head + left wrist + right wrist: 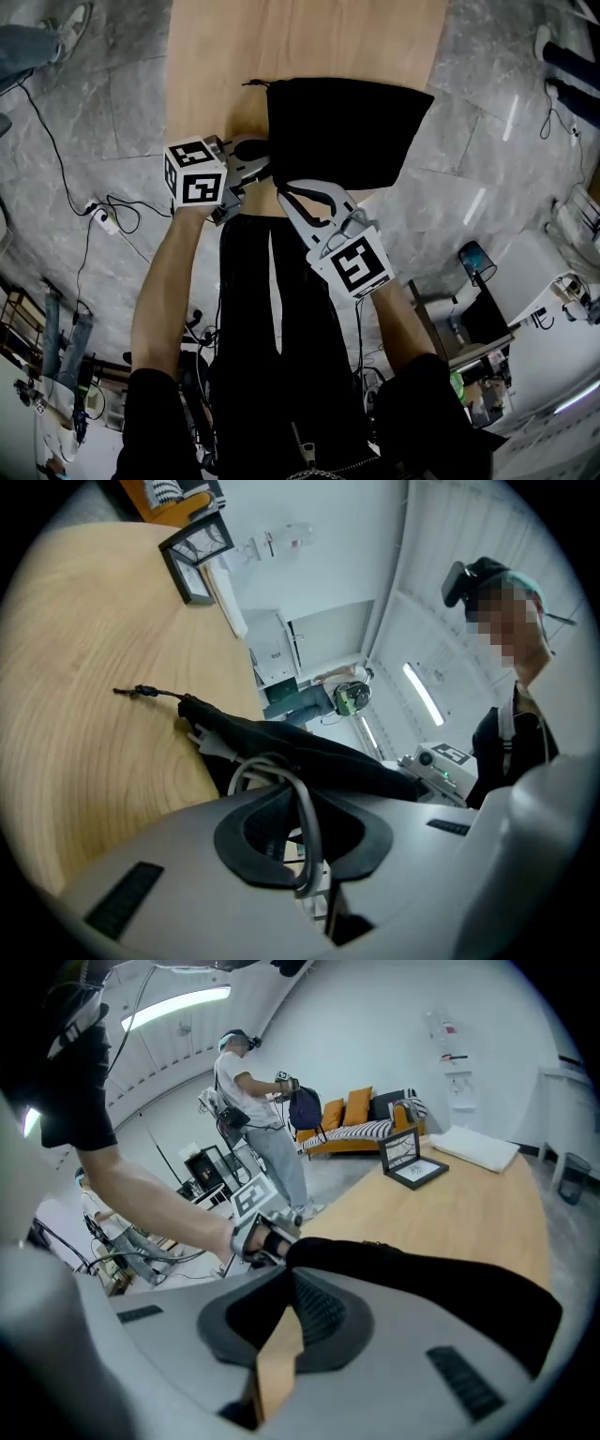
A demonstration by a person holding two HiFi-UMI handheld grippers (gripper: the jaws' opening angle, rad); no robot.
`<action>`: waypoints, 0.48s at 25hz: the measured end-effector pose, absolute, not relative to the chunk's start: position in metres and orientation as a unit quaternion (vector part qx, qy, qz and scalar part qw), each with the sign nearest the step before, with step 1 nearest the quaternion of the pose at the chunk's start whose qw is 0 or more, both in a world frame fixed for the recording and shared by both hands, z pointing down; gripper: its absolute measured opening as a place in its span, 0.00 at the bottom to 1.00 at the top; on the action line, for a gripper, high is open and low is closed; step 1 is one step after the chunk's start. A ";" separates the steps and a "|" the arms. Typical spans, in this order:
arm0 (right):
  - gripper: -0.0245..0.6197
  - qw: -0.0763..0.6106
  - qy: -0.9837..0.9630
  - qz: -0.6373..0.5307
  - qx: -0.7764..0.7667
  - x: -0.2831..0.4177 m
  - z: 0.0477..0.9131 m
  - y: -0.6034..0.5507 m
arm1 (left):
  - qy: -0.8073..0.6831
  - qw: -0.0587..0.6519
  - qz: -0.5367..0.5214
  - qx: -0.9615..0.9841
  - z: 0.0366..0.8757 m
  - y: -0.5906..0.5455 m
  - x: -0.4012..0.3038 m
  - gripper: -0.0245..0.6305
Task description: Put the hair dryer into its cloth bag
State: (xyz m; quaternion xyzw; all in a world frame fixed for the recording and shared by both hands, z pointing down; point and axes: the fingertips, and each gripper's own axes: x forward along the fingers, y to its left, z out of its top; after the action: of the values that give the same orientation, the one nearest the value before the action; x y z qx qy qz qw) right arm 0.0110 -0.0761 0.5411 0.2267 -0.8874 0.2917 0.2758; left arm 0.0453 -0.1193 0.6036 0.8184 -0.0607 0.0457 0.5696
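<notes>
1. Head view: the black cloth bag (347,131) lies flat on the wooden surface (300,42). The left tool (251,161) meets the bag's 8 o'clock corner. The right tool (298,195) meets its 6 o'clock edge.
2. Left gripper view: the left tool (305,829) is clenched on a grey cord (267,760). The cord loops out of the bag (312,748) at 12 o'clock, and a white plug (208,743) shows at the bag's mouth. The rest of the hair dryer is hidden. A drawstring (141,692) trails over the surface (94,667) at 10 o'clock.
3. Right gripper view: the right tool (284,1277) pinches the bag's (422,1279) edge at its tips, with the surface (450,1204) beyond. The left tool (258,1237) sits at 11 o'clock, touching the bag.
</notes>
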 end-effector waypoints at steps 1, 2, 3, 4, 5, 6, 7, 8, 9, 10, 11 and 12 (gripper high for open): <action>0.08 0.274 -0.891 0.289 0.219 0.007 0.539 -0.079 | -0.063 0.572 0.039 0.817 0.602 -0.120 0.042 0.09; 0.08 0.275 -0.895 0.283 0.208 0.002 0.537 -0.082 | -0.065 0.575 0.033 0.815 0.601 -0.120 0.038 0.09; 0.08 0.276 -0.899 0.277 0.197 -0.004 0.535 -0.083 | -0.067 0.576 0.030 0.814 0.600 -0.120 0.033 0.09; 0.08 0.273 -0.904 0.272 0.187 -0.010 0.532 -0.083 | -0.068 0.577 0.029 0.813 0.598 -0.120 0.027 0.09; 0.08 0.270 -0.908 0.269 0.176 -0.017 0.530 -0.082 | -0.069 0.578 0.031 0.813 0.596 -0.119 0.020 0.09; 0.08 0.270 -0.911 0.267 0.163 -0.024 0.528 -0.080 | -0.071 0.579 0.035 0.812 0.595 -0.118 0.012 0.09; 0.08 0.271 -0.914 0.264 0.149 -0.032 0.526 -0.078 | -0.074 0.579 0.038 0.811 0.594 -0.115 0.003 0.09; 0.08 0.270 -0.917 0.259 0.137 -0.040 0.523 -0.075 | -0.077 0.580 0.041 0.810 0.592 -0.113 -0.007 0.09; 0.08 0.267 -0.921 0.253 0.126 -0.049 0.521 -0.073 | -0.080 0.581 0.043 0.809 0.591 -0.109 -0.017 0.09; 0.08 0.264 -0.925 0.247 0.116 -0.058 0.519 -0.070 | -0.084 0.582 0.045 0.808 0.589 -0.106 -0.027 0.09; 0.08 0.261 -0.929 0.241 0.105 -0.069 0.516 -0.067 | -0.089 0.582 0.047 0.807 0.588 -0.101 -0.038 0.09; 0.08 0.258 -0.932 0.235 0.093 -0.079 0.512 -0.063 | -0.096 0.584 0.048 0.805 0.586 -0.097 -0.050 0.09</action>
State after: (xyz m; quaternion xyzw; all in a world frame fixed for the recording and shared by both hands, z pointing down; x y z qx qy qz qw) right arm -0.0789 -0.0628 0.5124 0.0932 -0.9325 0.2349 0.2581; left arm -0.0500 -0.0968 0.5862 0.8050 -0.0961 0.0481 0.5835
